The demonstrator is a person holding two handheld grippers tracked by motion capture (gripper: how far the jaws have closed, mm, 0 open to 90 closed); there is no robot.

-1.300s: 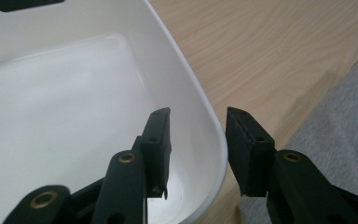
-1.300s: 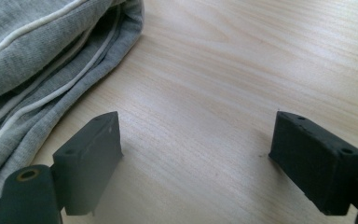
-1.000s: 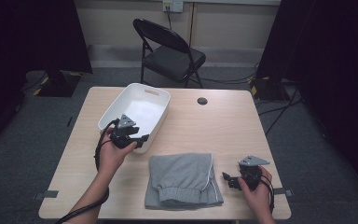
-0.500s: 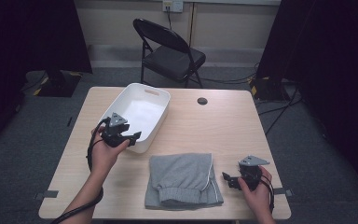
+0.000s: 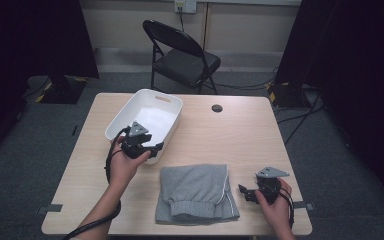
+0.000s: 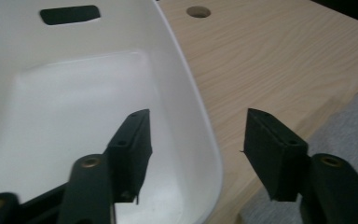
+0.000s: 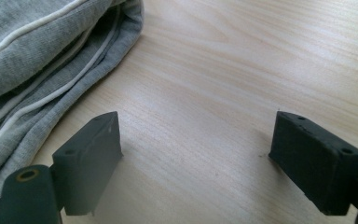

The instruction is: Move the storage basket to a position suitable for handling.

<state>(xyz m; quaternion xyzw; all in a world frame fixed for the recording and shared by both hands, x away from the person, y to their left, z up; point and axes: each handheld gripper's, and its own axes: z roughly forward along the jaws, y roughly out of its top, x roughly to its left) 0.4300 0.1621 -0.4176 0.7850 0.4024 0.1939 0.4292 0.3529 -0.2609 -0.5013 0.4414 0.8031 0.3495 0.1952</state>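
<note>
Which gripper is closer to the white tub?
The left one. The left gripper sits right at the white tub's near corner, jaws open astride its rim. The right gripper rests far off, open beside the folded grey garment, which lies between it and the tub.

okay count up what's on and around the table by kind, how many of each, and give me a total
White bin: 1
Folded grey garment: 1
Handheld grippers: 2, the left gripper at the bin's near rim, the right gripper beside the garment
Folding chair behind the table: 1
Table: 1
Total: 6
</note>
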